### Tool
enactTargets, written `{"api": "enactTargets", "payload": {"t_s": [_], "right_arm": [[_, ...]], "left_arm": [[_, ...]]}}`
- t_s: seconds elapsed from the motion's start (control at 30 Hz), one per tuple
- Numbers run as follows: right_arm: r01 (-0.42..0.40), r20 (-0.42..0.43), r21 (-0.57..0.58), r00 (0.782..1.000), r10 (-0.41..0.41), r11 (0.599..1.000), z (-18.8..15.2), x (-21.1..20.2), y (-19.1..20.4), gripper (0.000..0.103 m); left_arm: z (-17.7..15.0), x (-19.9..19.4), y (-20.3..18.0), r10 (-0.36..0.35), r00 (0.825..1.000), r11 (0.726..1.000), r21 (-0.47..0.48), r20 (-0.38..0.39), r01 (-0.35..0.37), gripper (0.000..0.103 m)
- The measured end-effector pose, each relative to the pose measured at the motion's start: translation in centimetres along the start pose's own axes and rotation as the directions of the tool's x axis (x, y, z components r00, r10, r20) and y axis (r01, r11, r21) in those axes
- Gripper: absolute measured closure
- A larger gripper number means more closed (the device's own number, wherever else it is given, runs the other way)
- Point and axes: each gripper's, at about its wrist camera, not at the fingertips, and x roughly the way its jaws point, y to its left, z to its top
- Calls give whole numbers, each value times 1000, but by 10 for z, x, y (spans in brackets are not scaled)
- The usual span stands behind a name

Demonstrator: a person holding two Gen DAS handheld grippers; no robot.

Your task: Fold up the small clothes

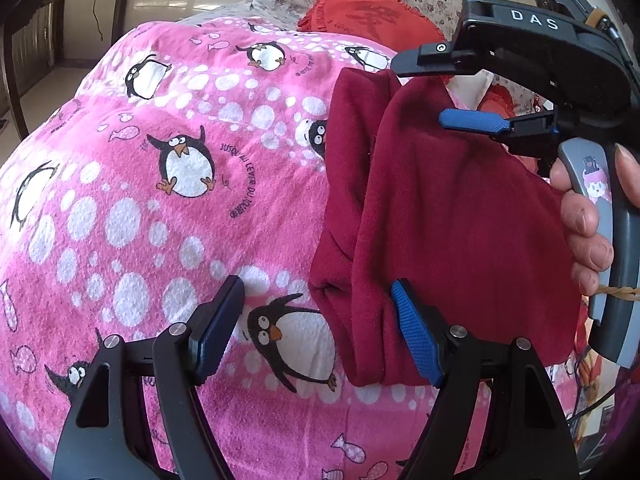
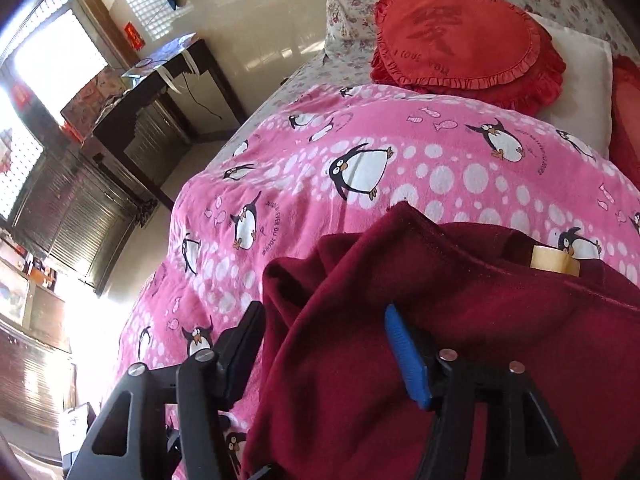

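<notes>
A dark red fleece garment (image 1: 448,216) lies folded on the pink penguin blanket (image 1: 168,208), at the right of the left wrist view. My left gripper (image 1: 320,316) is open, its right finger against the garment's near edge, its left finger over the blanket. My right gripper (image 1: 440,92) shows at the upper right, open, with the garment's far corner between its fingers. In the right wrist view the garment (image 2: 440,320) fills the foreground, a beige tag (image 2: 554,262) showing. The right gripper (image 2: 324,344) is open there, cloth lying between its fingers.
A red heart-shaped cushion (image 2: 460,40) and a white pillow (image 2: 580,80) lie on the floral bedsheet (image 2: 360,4) at the bed's head. A dark wooden desk (image 2: 160,92) and shuttered cabinets stand past the bed's left edge.
</notes>
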Motion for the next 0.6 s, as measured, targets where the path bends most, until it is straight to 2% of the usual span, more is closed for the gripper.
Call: {"api": "enactTargets", "payload": {"t_s": [0.13,0.33,0.43,0.6], "right_arm": [[70,-38,9,997,-69,998,5,13,7,33],[190,-61,-64,979,-194,980,3,35,25,31],[208,-63,-80,975,-213,975,3,42,29,20],[301,-80,-155,945,-316,941,0,63,40,9]], "left_arm": [[-1,-2,3,-18,1000,1000,-8,4,18,27],[-5,-5,8,-24,1000,1000,-9,11,24,26],[-8,-5,7,-20,1000,1000,-6,21,20,25],[-11,-4,4,-16,999,1000,-7,28,16,24]]}}
